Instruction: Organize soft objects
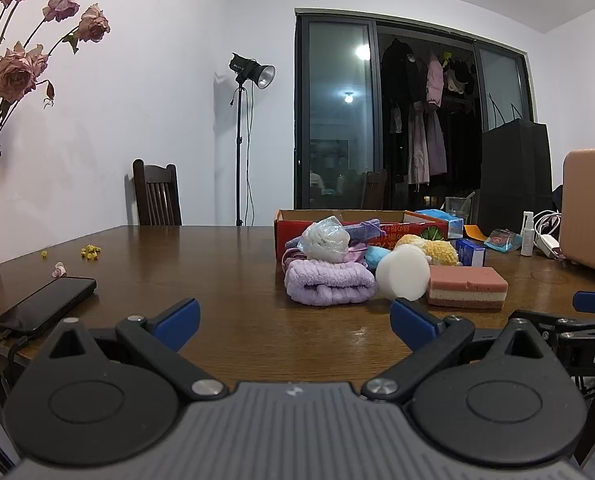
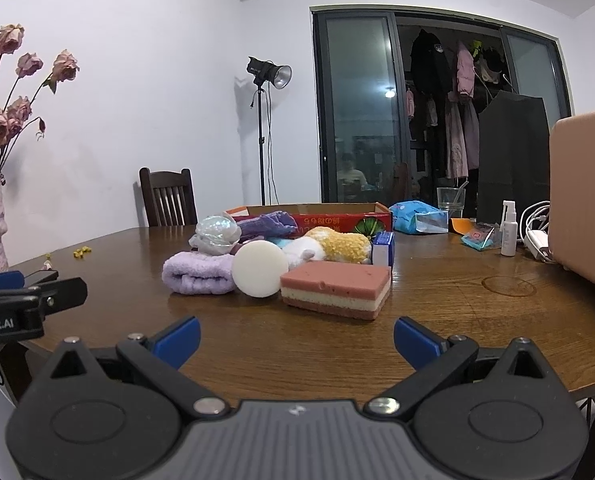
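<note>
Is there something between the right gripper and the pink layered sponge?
Nothing visible. Only bare table lies between the open right gripper and the pink layered sponge.

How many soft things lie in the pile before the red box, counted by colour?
Purple: 2, towel, cloth
White: 2, round sponge, bag
Pink: 1, layered sponge
Yellow: 1, plush
Blue: 1, item
Total: 7

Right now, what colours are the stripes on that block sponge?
Pink, cream, pink on the layered block sponge, clearest in the right wrist view.
</note>
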A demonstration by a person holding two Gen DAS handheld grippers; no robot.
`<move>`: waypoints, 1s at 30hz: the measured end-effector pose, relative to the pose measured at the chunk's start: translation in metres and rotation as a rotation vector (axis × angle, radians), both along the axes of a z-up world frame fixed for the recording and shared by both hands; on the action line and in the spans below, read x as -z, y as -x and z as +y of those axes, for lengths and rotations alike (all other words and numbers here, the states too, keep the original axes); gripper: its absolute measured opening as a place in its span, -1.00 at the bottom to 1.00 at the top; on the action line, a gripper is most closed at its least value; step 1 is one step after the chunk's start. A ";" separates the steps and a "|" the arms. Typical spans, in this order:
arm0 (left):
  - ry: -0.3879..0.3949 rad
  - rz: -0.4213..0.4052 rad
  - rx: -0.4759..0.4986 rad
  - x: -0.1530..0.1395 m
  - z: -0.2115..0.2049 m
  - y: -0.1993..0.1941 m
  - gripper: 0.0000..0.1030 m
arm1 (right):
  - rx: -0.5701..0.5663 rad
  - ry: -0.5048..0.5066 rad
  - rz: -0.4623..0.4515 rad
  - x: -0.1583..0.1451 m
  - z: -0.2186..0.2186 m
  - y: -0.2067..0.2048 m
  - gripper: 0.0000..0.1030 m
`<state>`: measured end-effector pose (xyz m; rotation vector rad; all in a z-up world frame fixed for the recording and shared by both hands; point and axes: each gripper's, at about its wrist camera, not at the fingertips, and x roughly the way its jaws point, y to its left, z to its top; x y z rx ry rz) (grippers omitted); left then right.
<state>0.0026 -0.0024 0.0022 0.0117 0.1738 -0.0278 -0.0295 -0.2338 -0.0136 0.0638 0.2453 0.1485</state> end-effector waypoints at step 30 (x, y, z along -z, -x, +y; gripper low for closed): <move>-0.023 0.124 0.059 -0.019 0.005 -0.140 1.00 | -0.136 -0.071 0.005 -0.033 -0.013 -0.115 0.67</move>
